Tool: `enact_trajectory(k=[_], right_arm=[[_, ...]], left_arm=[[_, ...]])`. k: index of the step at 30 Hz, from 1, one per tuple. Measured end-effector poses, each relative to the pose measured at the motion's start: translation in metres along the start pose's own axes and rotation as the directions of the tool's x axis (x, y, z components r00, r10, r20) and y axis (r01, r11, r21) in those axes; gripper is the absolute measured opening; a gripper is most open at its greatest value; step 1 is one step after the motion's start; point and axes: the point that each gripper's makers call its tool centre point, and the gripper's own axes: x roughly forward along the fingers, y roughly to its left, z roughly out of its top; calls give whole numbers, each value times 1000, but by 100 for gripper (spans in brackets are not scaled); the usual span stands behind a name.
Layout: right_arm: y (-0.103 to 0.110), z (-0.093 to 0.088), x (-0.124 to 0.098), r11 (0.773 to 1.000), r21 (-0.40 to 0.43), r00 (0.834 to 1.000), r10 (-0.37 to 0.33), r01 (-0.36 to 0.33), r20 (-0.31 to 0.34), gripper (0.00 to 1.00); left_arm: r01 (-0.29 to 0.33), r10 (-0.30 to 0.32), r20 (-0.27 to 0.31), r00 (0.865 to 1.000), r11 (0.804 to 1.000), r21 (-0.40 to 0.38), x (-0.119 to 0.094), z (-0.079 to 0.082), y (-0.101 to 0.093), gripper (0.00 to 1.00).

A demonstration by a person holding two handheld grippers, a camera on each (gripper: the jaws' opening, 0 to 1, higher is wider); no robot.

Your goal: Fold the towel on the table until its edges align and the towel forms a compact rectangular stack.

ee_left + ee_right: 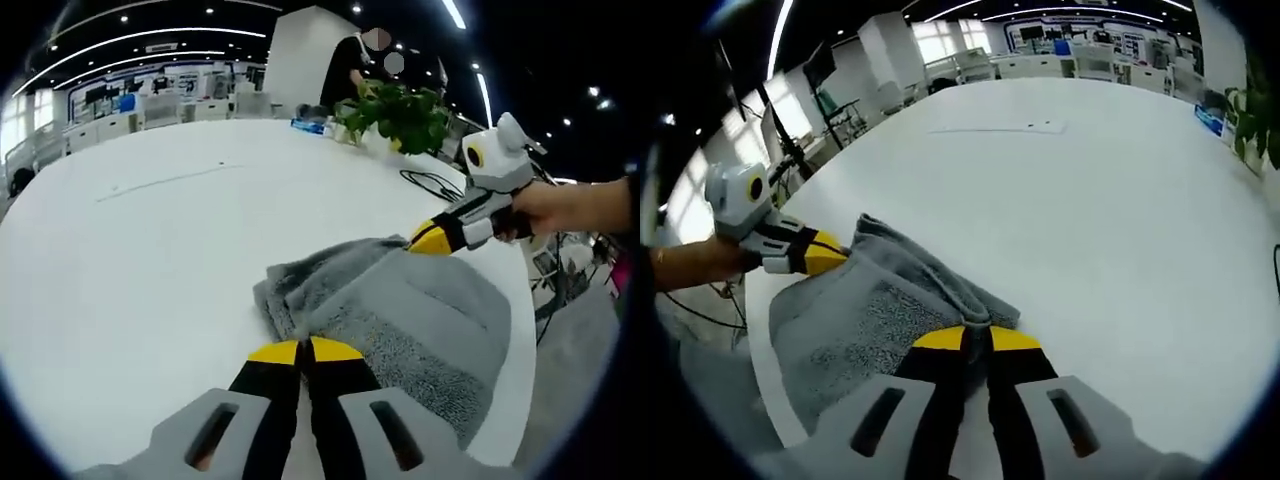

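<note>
Both our grippers are clamped on the grey towel (400, 320): left gripper (305, 350) and right gripper (975, 338) each pinch a corner. It's on the white table (130, 250), long axis between them. A plant (400, 115) at 1 o'clock shows in the left gripper view.

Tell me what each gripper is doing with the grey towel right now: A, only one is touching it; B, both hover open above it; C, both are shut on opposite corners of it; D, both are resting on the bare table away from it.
C: the left gripper and the right gripper are each shut on a corner of the grey towel, at opposite ends of its folded edge on the white table.
</note>
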Motion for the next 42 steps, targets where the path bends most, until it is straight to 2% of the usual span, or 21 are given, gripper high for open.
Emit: enact_trajectory(k=[10,15,17,19,23,25,26,28,29,30,32,33,37,39,42], right_arm=[[-22,32,23,1000,0,998,-21,21,65,4],[-24,38,25,999,-12,996,-34,35,87,4],[-24,39,24,998,19,995,-54,53,82,4],[-23,40,24,998,6,994,-70,70,83,4],[-22,47,17,996,18,989,-91,90,118,5],[-23,52,11,995,20,985,-95,93,141,5],[-20,56,6,997,20,983,-82,80,165,6],[-11,66,-4,998,36,976,-51,44,212,6],[-6,74,-14,999,36,966,-44,36,256,6],[-1,77,-19,1000,18,962,-26,21,273,7],[6,78,-29,1000,3,961,-13,13,276,7],[12,81,-38,1000,-23,955,-2,9,295,8],[22,79,-54,999,-40,951,12,0,309,17],[30,76,-64,998,-60,944,26,-7,328,19],[41,66,-79,996,-88,943,39,-10,329,23]], left_arm=[[-14,13,24,1000,1000,20,20,22,24,1],[2,-3,20,1000,1000,23,23,26,27,1],[-5,5,16,1000,1000,24,23,26,27,1],[-14,14,-10,1000,999,-41,21,26,27,2],[-33,33,-39,999,999,-3,19,31,27,3],[-42,42,-22,999,999,-7,13,36,29,7],[-59,59,15,998,998,-38,8,43,31,13],[-70,71,14,997,995,-69,-3,46,32,25],[-73,74,18,997,996,-58,-8,47,32,26],[-75,77,49,996,997,-32,-16,53,30,25],[-76,77,79,994,997,-17,-29,58,27,25],[-79,80,90,993,997,-13,-34,60,26,26],[-45,46,113,993,999,-7,-56,66,15,35],[-42,39,126,991,999,20,-70,68,6,42],[-54,41,145,989,995,90,-90,68,-4,46]])
